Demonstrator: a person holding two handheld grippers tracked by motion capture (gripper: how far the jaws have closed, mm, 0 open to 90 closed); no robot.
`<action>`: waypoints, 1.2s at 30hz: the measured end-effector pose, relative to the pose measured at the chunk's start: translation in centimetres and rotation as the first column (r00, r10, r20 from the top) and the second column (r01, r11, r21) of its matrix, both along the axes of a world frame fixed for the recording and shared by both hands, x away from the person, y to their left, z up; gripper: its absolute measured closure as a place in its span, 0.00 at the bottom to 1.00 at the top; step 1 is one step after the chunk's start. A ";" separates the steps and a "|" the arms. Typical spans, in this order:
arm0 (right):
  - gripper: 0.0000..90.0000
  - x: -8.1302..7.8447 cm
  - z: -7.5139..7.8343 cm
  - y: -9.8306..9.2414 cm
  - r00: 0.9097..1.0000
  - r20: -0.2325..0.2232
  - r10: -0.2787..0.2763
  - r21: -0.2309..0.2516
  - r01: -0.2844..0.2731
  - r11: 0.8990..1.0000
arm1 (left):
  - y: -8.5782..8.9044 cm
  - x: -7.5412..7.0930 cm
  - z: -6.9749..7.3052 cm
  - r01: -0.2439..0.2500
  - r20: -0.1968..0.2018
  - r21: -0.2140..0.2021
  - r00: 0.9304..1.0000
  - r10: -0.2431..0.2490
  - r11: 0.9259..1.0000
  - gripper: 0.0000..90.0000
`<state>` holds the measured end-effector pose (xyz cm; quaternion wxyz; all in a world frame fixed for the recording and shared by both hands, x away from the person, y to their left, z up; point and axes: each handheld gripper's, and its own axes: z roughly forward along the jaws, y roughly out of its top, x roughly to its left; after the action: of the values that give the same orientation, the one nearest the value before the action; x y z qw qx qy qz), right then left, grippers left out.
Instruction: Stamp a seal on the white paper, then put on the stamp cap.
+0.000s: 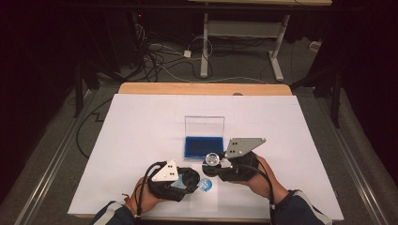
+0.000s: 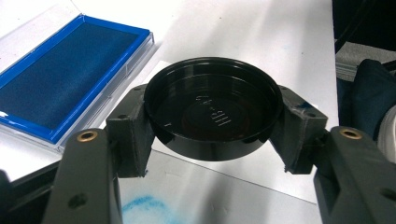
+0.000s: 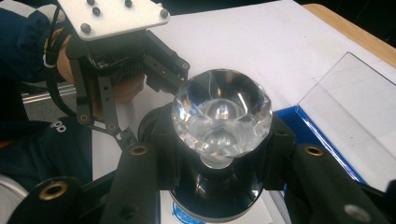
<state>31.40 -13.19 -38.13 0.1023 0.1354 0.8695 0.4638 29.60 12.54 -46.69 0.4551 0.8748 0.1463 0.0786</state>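
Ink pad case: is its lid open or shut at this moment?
Open. The clear lid stands upright behind the ink pad case, leaving the blue pad uncovered.

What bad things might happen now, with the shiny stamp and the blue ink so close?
1. The right claw grips the crystal-knobbed stamp by its smooth black base; it might slip and smear the blue stamped mark on the white paper sheet.
2. The left claw pinches the round black plastic cap by its rim only, so it could pop out.
3. The open blue ink pad sits close; a sleeve might brush it.
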 end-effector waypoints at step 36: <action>0.66 -0.5 -0.6 0.9 0.999 -0.024 0.046 0.026 -0.046 0.999 | -3.1 -0.1 0.8 0.069 0.031 -0.037 0.997 -0.068 0.997 0.40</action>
<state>30.86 -12.30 -38.68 0.0792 0.1224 0.8677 0.4753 29.53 9.46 -45.90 0.4762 0.8692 0.1111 0.0732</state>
